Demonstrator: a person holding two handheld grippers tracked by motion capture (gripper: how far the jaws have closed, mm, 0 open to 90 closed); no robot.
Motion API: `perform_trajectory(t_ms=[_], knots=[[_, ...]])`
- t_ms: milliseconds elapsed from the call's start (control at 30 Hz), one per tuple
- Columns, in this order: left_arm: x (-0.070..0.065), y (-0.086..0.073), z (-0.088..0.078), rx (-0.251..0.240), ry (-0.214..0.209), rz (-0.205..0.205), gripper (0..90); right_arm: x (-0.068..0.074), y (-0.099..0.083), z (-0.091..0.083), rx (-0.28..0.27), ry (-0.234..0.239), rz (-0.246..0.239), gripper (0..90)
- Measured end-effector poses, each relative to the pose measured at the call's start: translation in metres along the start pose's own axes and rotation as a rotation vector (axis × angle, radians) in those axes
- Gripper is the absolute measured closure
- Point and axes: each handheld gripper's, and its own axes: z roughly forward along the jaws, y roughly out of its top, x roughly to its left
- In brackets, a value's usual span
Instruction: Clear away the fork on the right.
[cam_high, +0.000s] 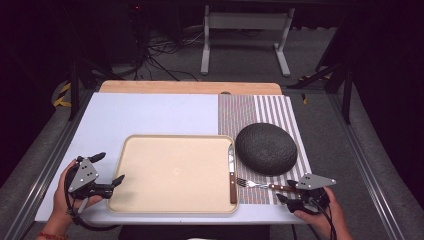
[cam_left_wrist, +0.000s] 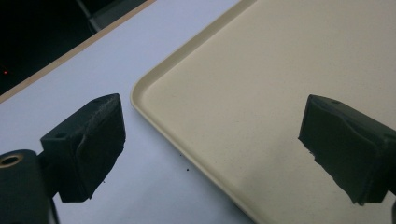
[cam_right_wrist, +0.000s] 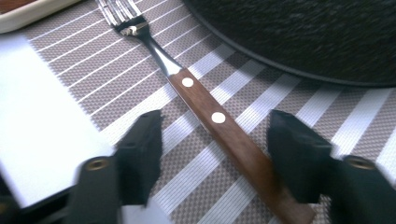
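1. Fork (cam_right_wrist: 205, 105) lay on the striped placemat (cam_high: 260, 112), at about five o'clock from the tray (cam_high: 175, 172) and six o'clock from the dark overturned bowl (cam_high: 266, 148), tines toward nine o'clock and wooden handle toward me.
2. My right gripper (cam_right_wrist: 212, 158) straddled that handle, jaws apart on either side, pads not yet touching the wood; nothing was gripped.
3. My left gripper (cam_left_wrist: 210, 140) hung released over the tray's near-left corner, one jaw above the white table (cam_left_wrist: 70, 60), one above the tray.
4. I judged the fork light and stiff, its steel neck slippery; the riveted wood, near the second rivet, looked the best place to pinch. Lying flat, it could skid on the weave as the jaws met.
5. My right gripper view showed the rivets and the gap at each pad; the high view showed the knife (cam_high: 232, 172) on the tray's right edge.
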Motion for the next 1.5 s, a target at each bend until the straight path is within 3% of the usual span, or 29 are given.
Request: perform_trajectory(t_ms=[100, 267, 433, 600, 767, 933, 1200, 1500], knots=[[0.000, 0.000, 0.000, 0.006, -0.001, 0.004, 8.0, 0.002, 0.001, -0.003, 0.023, 0.026, -0.015, 50.6], [0.000, 0.000, 0.000, 0.002, 0.001, 0.003, 8.1, 0.007, 0.010, 0.000, 0.051, 0.047, -0.064, 50.3], [-0.002, 0.001, 0.000, 0.006, -0.005, 0.008, 8.0, 0.009, 0.020, 0.011, 0.051, 0.086, -0.094, 55.8], [-0.001, 0.001, 0.000, 0.005, -0.005, 0.009, 8.0, 0.010, 0.031, 0.019, 0.065, 0.152, -0.146, 70.1], [-0.001, 0.001, 0.001, 0.007, -0.009, 0.011, 7.9, 0.010, 0.033, 0.020, 0.068, 0.179, -0.174, 78.0], [-0.002, 0.001, 0.001, 0.010, -0.011, 0.013, 7.9, 0.013, 0.031, 0.019, 0.050, 0.163, -0.216, 78.4], [-0.003, 0.002, 0.002, 0.013, -0.009, 0.010, 7.9, 0.016, 0.028, 0.017, 0.014, 0.134, -0.200, 78.5], [-0.004, 0.002, 0.001, 0.011, -0.013, 0.008, 7.9, 0.026, 0.039, 0.012, -0.048, 0.117, -0.205, 78.5]])
